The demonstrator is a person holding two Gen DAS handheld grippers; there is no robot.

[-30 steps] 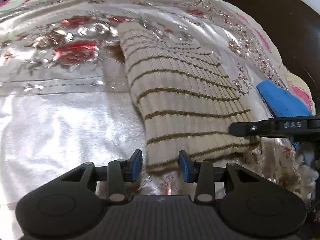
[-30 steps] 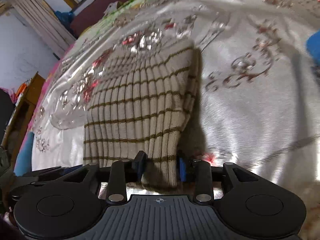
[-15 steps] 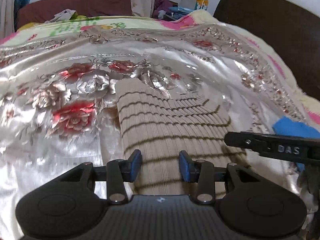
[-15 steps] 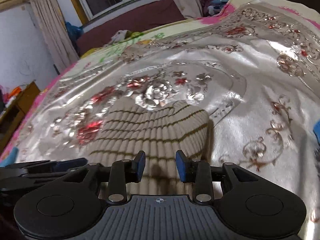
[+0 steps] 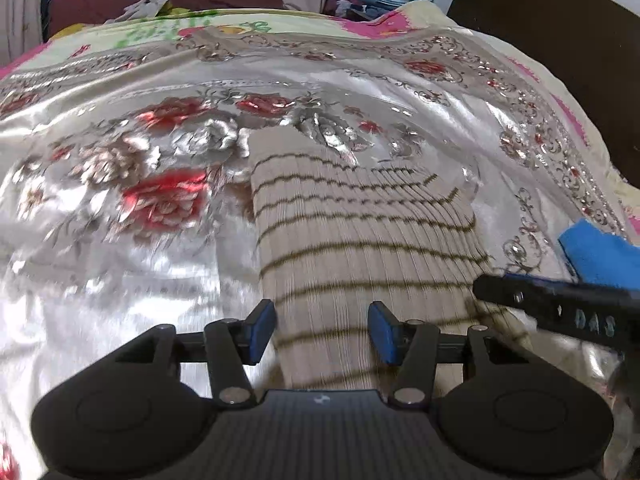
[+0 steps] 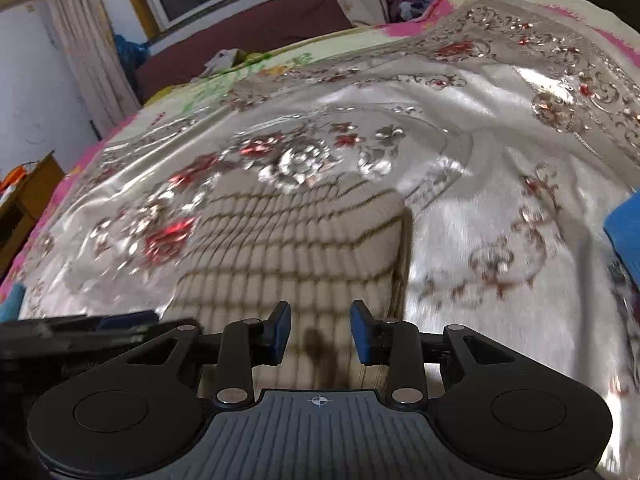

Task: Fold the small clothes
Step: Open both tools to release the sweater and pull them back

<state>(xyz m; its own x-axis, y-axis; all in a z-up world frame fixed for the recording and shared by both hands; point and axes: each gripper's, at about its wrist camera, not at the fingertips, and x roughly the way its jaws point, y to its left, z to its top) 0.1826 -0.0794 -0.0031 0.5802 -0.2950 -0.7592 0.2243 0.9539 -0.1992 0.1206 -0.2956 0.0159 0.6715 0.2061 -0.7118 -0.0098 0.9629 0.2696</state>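
One striped knit garment (image 5: 360, 240), folded, on one satin floral bedspread (image 5: 120, 280). One blue cloth (image 5: 600, 252) near the edge. Two grippers: left (image 5: 322, 330), right (image 6: 320, 334).

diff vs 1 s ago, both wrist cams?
Both hand-held grippers have pulled back and tipped up, so more bed and room shows. The left hand-held gripper has just been opening its jaws; the striped knit garment lies beneath them, not pinched. The right hand-held gripper, which had the garment's edge between its pads, now stands clear of it. The garment stays folded on the satin bedspread; blue cloth unmoved.
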